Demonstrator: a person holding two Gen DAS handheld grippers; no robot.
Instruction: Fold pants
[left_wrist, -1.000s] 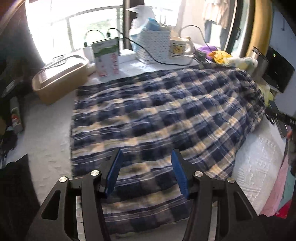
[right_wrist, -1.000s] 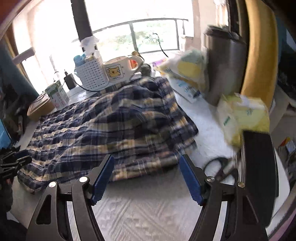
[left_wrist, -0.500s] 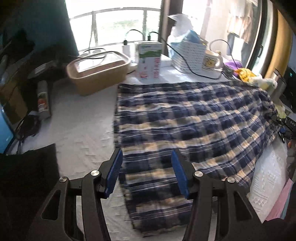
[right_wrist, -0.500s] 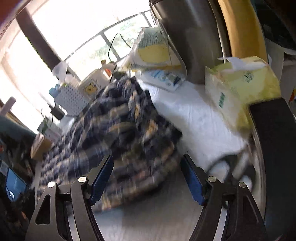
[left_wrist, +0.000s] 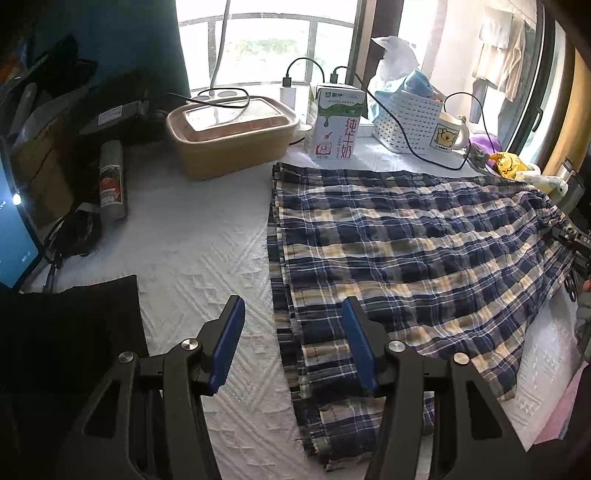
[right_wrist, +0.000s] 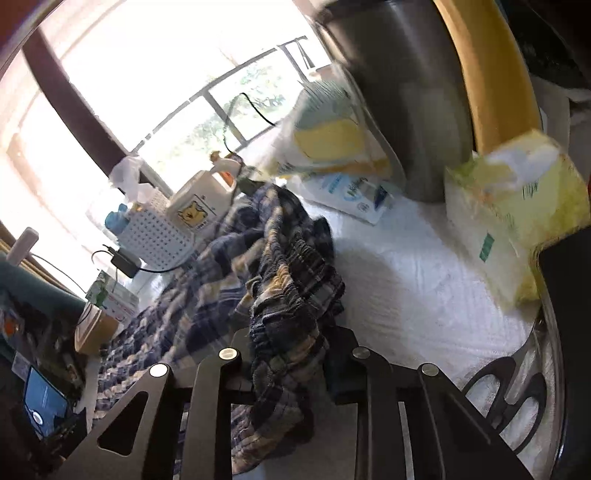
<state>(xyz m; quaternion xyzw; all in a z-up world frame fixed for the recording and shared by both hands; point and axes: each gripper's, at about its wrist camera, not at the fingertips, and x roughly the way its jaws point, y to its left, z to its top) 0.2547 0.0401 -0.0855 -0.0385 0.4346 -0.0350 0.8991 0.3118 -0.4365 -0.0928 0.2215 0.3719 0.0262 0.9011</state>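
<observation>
Blue, white and tan plaid pants (left_wrist: 406, 240) lie spread on the white quilted cover (left_wrist: 184, 258). My left gripper (left_wrist: 292, 302) hangs open over their left hem edge; its right finger is above the cloth, its left finger above bare cover, and nothing is between the pads. At the far right of the left wrist view my right gripper (left_wrist: 570, 240) meets the waistband end. In the right wrist view that gripper (right_wrist: 291, 339) is closing, with the gathered waistband of the pants (right_wrist: 288, 295) bunched and lifted between its jaws. The cloth hides its pads.
Behind the pants stand a brown lidded container (left_wrist: 229, 136), a milk carton (left_wrist: 338, 122), a white basket (left_wrist: 406, 114) and a mug (left_wrist: 448, 134). A spray can (left_wrist: 110, 177) and a black cloth (left_wrist: 74, 325) lie left. Scissors (right_wrist: 509, 391), a tissue pack (right_wrist: 517, 221) and a steel flask (right_wrist: 406, 92) crowd the right.
My left gripper slid left from over the middle of the pants to their hem edge. My right gripper rolled, moved onto the waistband and closed from wide open onto the bunched cloth.
</observation>
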